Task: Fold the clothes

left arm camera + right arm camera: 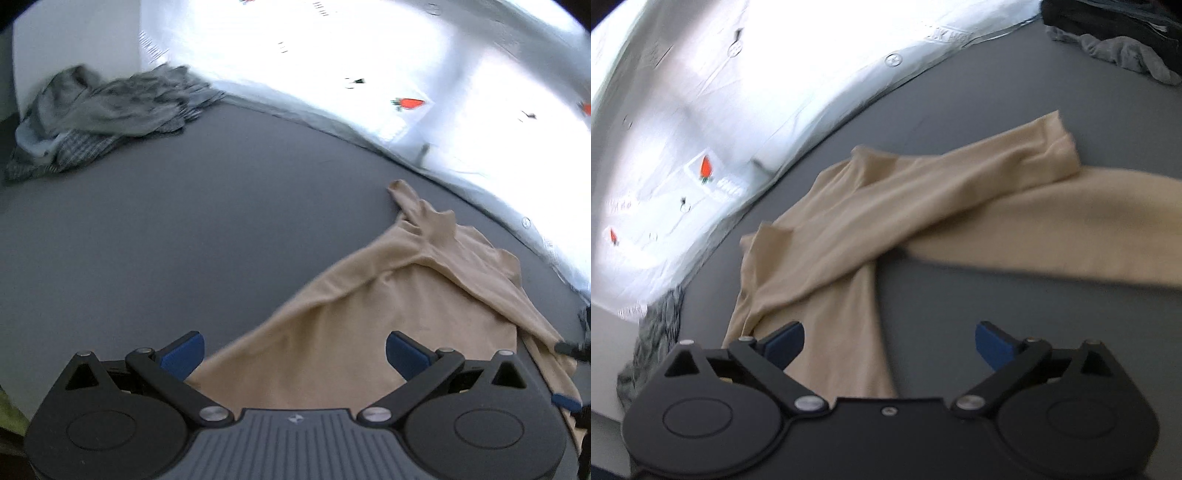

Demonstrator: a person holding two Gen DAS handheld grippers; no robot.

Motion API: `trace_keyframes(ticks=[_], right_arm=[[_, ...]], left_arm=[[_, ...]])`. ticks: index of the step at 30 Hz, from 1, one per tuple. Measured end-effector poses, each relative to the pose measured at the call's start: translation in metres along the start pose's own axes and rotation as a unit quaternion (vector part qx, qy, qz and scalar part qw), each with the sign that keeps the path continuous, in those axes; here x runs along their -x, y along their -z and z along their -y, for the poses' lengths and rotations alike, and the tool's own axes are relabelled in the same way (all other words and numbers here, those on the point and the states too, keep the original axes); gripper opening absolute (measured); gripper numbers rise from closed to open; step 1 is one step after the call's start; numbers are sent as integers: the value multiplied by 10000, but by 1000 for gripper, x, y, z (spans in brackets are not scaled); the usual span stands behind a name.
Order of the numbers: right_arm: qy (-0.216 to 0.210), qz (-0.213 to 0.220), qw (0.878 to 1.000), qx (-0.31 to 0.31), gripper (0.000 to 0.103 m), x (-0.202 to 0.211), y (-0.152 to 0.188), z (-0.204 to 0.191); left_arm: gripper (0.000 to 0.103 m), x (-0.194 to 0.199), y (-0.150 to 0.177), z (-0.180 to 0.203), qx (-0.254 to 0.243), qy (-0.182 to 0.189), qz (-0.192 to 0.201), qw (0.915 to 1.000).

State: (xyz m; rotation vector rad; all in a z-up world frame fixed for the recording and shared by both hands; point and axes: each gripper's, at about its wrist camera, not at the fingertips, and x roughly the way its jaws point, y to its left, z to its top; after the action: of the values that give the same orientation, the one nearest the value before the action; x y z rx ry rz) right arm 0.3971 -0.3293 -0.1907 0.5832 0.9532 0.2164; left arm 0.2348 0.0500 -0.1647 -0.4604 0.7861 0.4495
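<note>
Showing grey pile [107, 110] only L view.

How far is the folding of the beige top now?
Done: the beige top lies on the grey surface, one sleeve across its body. In hand: nothing; left gripper and right gripper are open. Left: remaining folds, plus the grey clothes pile.
</note>
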Motion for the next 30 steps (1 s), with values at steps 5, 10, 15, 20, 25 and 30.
trace_keyframes(ticks=[5, 10, 15, 20, 25, 30], right_arm=[[-158, -228, 9994, -217, 76, 2, 30, -30], [-444, -428, 9979, -180, 54, -12, 64, -76], [-656, -635, 9957, -174, 26, -31, 96, -119], [-907, -760, 9925, -307, 26, -45, 133, -158], [-1028, -870, 9907, -193, 35, -50, 163, -192], [-1026, -1013, 9893, 225, 50, -54, 188, -217]], left_arm=[[103, -13, -16, -35, -143, 171, -235, 9995], [103, -25, -33, -70, -300, 345, -468, 9979], [103, -38, -49, -99, -547, 566, -691, 9945], [103, -47, -58, -114, -1040, 817, -869, 9874], [103, -48, -57, -127, -1463, 930, -1001, 9798], [103, -44, -58, -142, -1718, 906, -1001, 9758]])
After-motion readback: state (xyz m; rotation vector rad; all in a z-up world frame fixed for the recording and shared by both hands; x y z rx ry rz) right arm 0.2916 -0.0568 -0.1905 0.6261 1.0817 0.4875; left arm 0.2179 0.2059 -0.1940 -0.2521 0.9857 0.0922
